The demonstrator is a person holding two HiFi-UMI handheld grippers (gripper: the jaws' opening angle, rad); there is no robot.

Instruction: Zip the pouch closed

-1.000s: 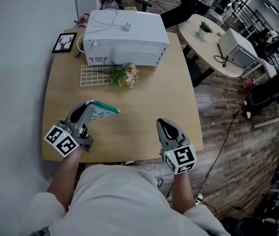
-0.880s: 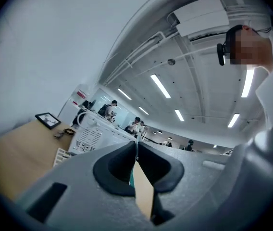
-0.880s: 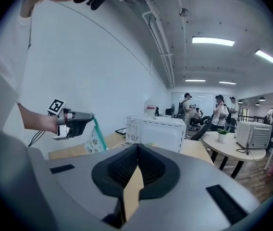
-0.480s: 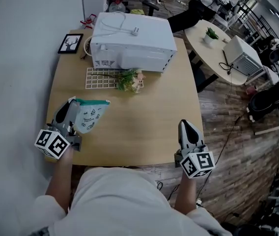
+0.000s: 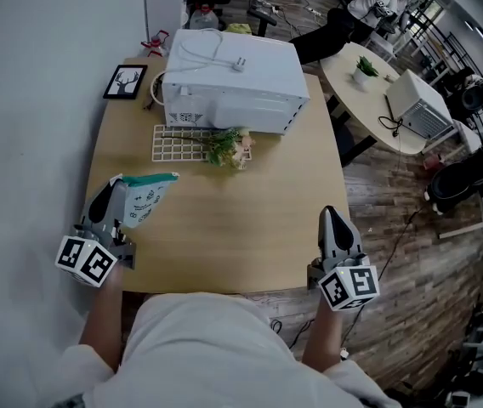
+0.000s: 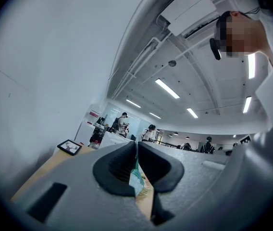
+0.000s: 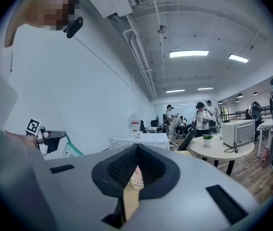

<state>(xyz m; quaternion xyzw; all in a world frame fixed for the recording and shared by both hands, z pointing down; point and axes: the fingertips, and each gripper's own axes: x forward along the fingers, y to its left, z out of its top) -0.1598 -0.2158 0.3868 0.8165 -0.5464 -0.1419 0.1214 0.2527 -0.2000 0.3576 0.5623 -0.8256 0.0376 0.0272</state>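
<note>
The left claw (image 5: 111,187) is clamped on one end of the pouch (image 5: 145,200), a flat white bag with small prints and a teal zip edge. The pouch is held above the worktop (image 5: 224,228) and reaches toward the right claw (image 5: 331,215); its contents cannot be seen. The right claw is closed on nothing. Ahead of both claws, the pale, round-cornered wooden worktop carries a white wire grid (image 5: 173,143), a flower sprig (image 5: 229,145) and a boxy white countertop oven (image 5: 233,79). Plank floor (image 5: 394,202) lies beyond the right claw

Illumination bright and even, from ceiling lights (image 6: 167,88), which blow out white. Table (image 5: 224,219) shadows soft. Gripper views: strong fisheye curvature, dark corners; near foreground slightly soft.
</note>
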